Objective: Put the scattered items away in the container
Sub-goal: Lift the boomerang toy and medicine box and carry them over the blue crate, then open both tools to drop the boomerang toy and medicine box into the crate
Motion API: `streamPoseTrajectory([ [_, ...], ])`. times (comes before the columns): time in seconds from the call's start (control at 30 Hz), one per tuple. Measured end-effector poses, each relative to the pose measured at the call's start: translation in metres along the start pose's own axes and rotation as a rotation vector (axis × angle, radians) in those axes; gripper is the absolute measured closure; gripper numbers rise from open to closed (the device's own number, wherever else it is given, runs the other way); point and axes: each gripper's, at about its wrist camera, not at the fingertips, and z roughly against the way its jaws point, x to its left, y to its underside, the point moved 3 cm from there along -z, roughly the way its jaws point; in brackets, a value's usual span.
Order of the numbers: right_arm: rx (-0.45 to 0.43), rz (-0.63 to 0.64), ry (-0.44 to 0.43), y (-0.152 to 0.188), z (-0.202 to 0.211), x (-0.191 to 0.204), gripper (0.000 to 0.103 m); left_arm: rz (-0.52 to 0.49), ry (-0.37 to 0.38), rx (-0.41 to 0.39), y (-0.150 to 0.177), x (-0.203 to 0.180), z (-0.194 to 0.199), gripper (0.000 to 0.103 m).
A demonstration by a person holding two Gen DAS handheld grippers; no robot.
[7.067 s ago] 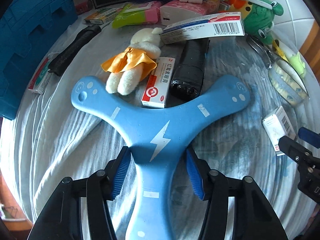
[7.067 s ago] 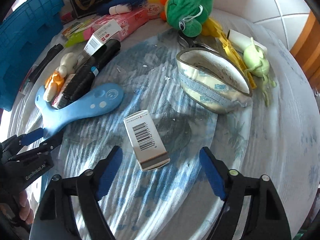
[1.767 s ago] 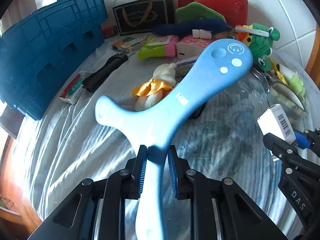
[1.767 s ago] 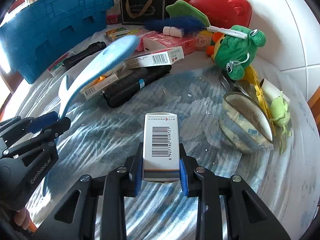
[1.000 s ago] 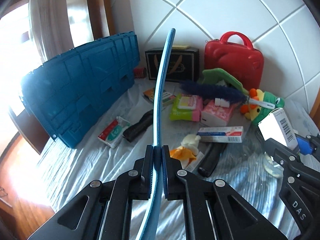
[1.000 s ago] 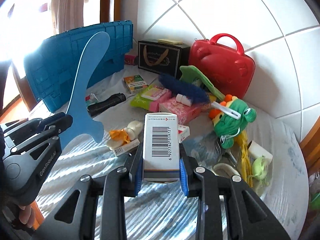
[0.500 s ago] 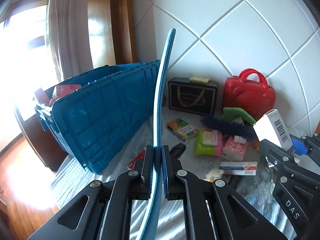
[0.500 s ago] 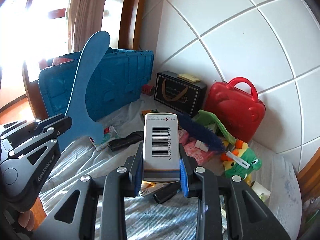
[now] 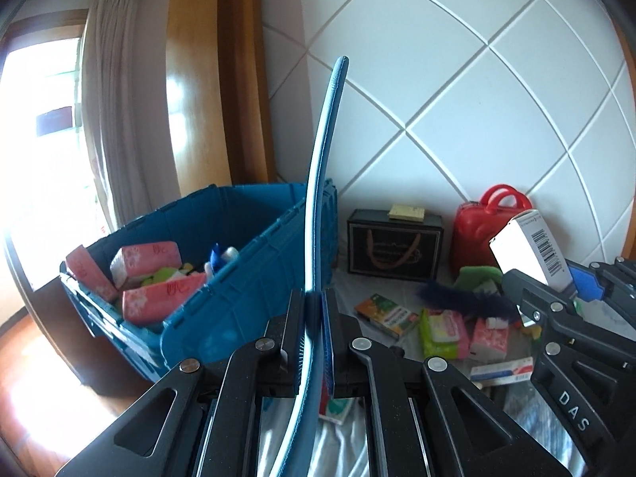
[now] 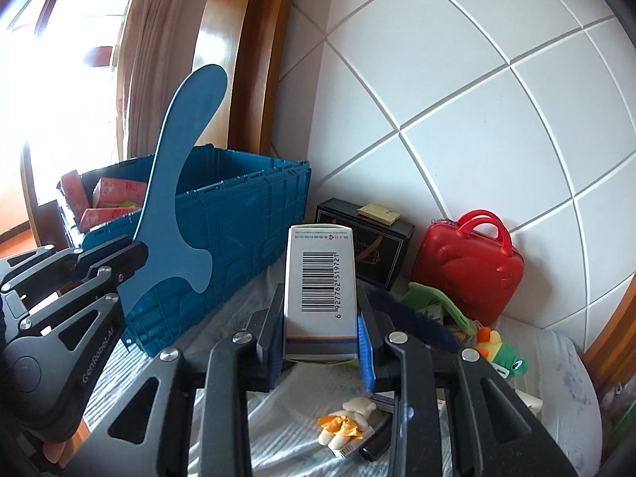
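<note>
My left gripper (image 9: 314,338) is shut on a flat blue boomerang (image 9: 324,183), held upright and edge-on high above the bed; it also shows in the right wrist view (image 10: 179,151). My right gripper (image 10: 320,353) is shut on a white medicine box (image 10: 320,278) with a barcode, also seen in the left wrist view (image 9: 528,246). The blue crate (image 9: 242,286) stands ahead and to the left, open, with pink packets (image 9: 159,298) inside. Both grippers are raised about level with its rim.
On the bed lie a red case (image 10: 469,266), a black gift box (image 9: 393,244), a green frog plush (image 10: 505,357), a blue feather duster (image 9: 465,302), tissue packs (image 9: 441,332), small boxes and a rabbit doll (image 10: 346,421). A tiled wall is behind.
Both grippers have risen and swung towards the crate with their loads. The crate's open inside with pink packets has come into view.
</note>
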Motion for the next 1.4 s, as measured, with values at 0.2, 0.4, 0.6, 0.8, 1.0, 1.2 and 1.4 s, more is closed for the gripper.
streamPoseTrajectory([
  [0.2,-0.064,0.045,-0.027,-0.046,-0.018,0.031,0.073,0.041,-0.059,-0.065,-0.033,0.039,-0.014,0.095],
  [0.4,-0.105,0.084,-0.099,-0.099,-0.048,0.082,0.073,0.076,-0.127,-0.107,-0.069,0.099,-0.035,0.094],
  [0.6,-0.167,0.088,-0.147,-0.152,-0.08,0.152,0.073,0.031,-0.186,-0.135,-0.105,0.169,-0.069,0.094],
  [0.8,-0.135,0.092,-0.162,-0.187,-0.127,0.217,0.073,0.026,-0.15,-0.017,-0.102,0.231,-0.131,0.094],
  [1.0,-0.044,0.099,-0.123,-0.185,-0.169,0.242,0.074,0.057,-0.123,0.046,-0.091,0.25,-0.156,0.045],
  [1.2,0.014,0.087,-0.066,-0.177,-0.189,0.241,0.053,0.09,-0.097,0.107,-0.08,0.268,-0.18,0.038],
  [1.4,0.052,0.08,-0.025,-0.173,-0.201,0.243,0.032,0.103,-0.084,0.118,-0.075,0.278,-0.181,0.031],
])
